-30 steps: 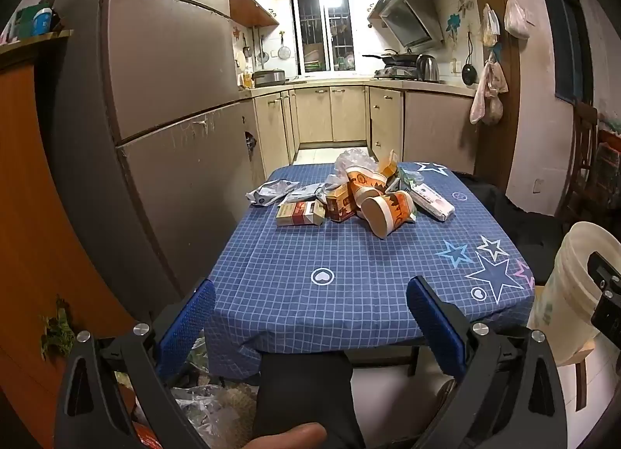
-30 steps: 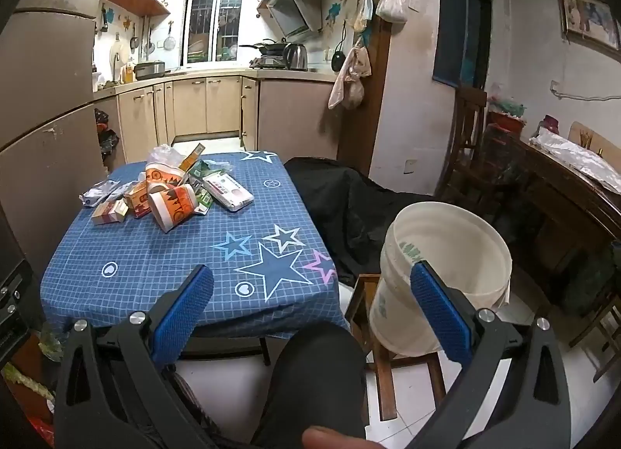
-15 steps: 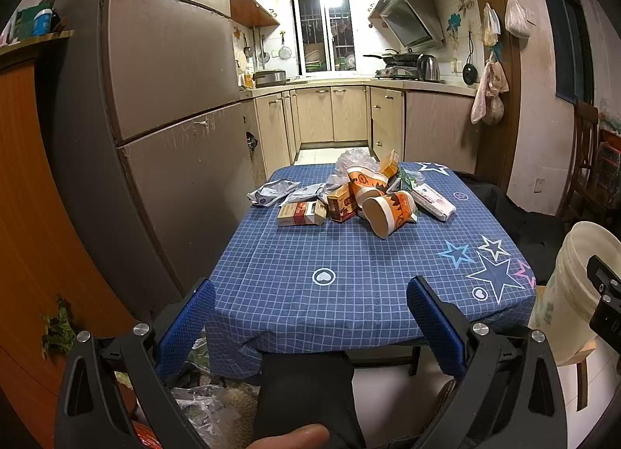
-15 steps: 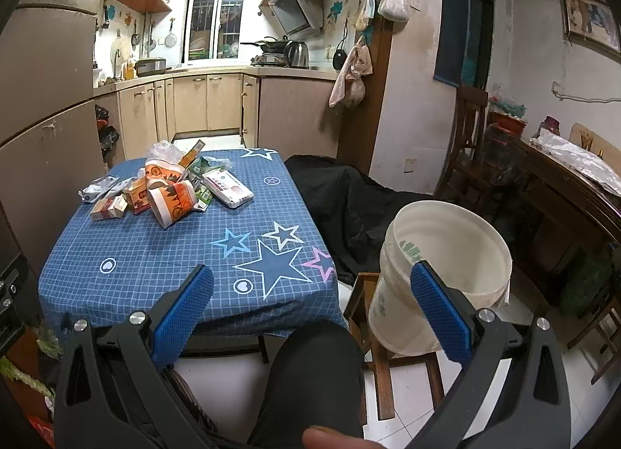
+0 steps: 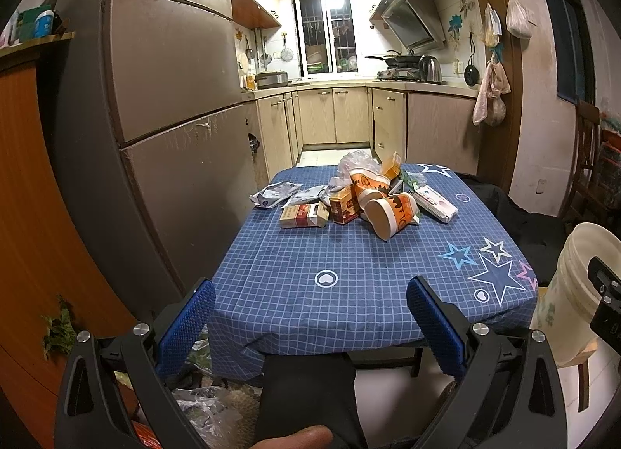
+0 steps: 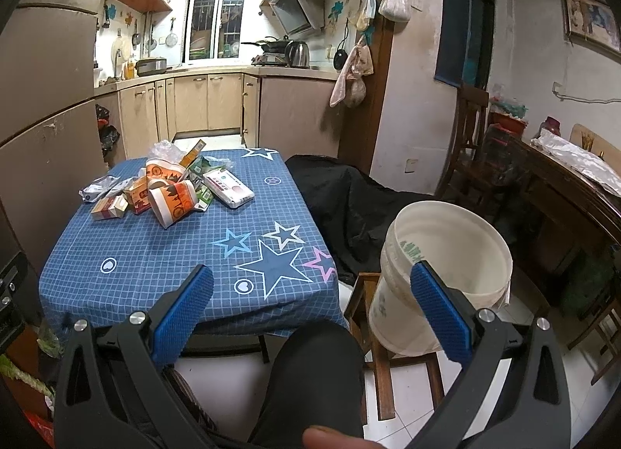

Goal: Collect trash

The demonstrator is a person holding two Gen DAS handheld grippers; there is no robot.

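hovering near edge, left tongs (image 5: pixel 310 317) and right tongs (image 6: pixel 312 293) spread, empty. trash pile (image 5: pixel 357 196) far on tabletop (image 5: pixel 330 255); bucket (image 6: pixel 442 255) right. risk: loose cups rolling when nudged.

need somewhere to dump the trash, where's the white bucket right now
The white bucket stands on a wooden stool off the table's right edge, behind the right gripper's right finger; in the left wrist view it shows at the far right edge.
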